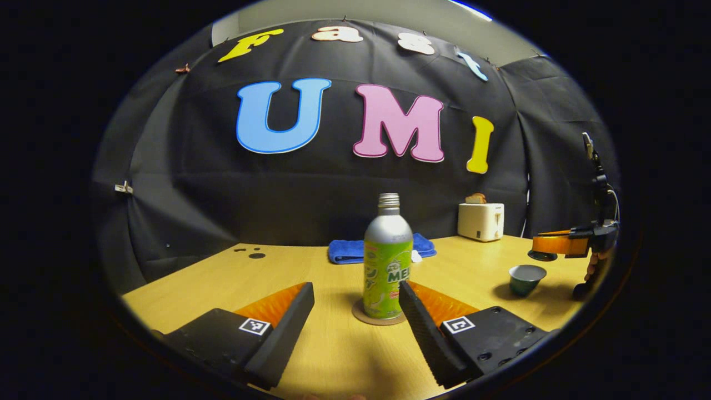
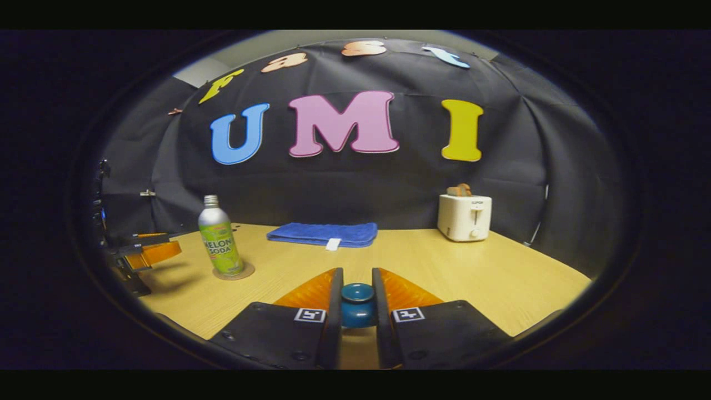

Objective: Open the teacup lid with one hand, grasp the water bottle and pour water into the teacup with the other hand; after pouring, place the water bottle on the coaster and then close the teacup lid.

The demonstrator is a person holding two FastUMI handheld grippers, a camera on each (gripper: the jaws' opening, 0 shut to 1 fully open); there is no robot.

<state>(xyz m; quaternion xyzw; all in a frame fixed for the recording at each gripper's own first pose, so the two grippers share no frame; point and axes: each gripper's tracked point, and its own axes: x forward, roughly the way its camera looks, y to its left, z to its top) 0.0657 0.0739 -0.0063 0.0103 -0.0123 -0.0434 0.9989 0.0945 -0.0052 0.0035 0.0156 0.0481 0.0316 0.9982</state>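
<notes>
We saw the left claw (image 1: 355,303) spread open around the water bottle (image 1: 387,261) standing upright on its coaster (image 1: 379,318) on the bench (image 1: 477,266), while the right claw (image 2: 356,305) gripped the blue teacup lid (image 2: 356,303), held above the uncovered teacup (image 1: 526,278).

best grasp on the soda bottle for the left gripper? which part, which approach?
Grip the water bottle on its wide straight body, below the tapering shoulder. It stands upright on the coaster, directly ahead of the open left gripper, so a level approach straight forward, with one finger passing each side, looks best. The neck is narrower and higher, probably less stable for pouring.
</notes>
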